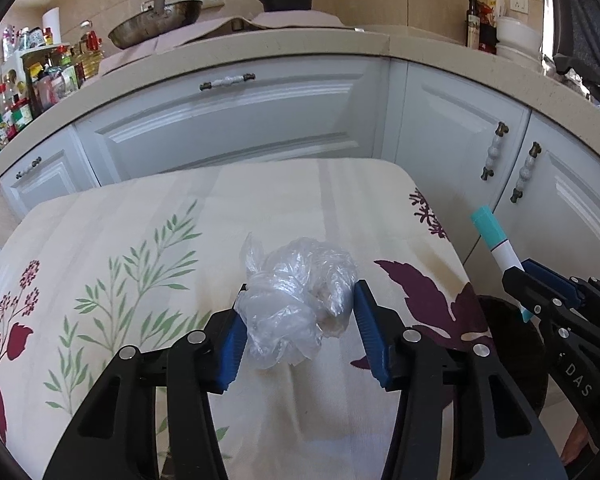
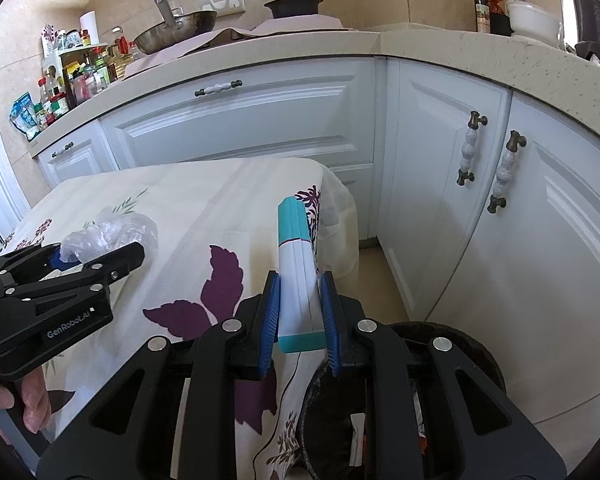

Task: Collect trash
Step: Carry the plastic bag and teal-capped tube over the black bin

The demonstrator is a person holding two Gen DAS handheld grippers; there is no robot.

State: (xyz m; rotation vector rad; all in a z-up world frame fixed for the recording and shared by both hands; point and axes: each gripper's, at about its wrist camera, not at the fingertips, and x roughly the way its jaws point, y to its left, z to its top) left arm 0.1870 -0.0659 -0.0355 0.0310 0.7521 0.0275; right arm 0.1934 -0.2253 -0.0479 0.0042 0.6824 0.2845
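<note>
A crumpled clear plastic bag (image 1: 296, 300) lies on the floral tablecloth (image 1: 140, 248). My left gripper (image 1: 300, 312) has its blue pads on both sides of the bag, touching it. In the right wrist view the bag (image 2: 108, 236) sits at the left gripper's (image 2: 96, 260) tip. My right gripper (image 2: 300, 304) is shut on a long white and teal box (image 2: 298, 276), held upright over a dark round trash bin (image 2: 476, 352) beside the table's right edge. The box (image 1: 500, 248) and the right gripper (image 1: 532, 280) also show in the left wrist view.
White cabinet doors (image 2: 440, 184) with handles stand behind and to the right. The counter (image 1: 260, 44) above holds a wok (image 1: 156, 20), a black pot (image 1: 286, 0) and several bottles (image 1: 40, 76). The bin (image 1: 512, 348) holds some trash.
</note>
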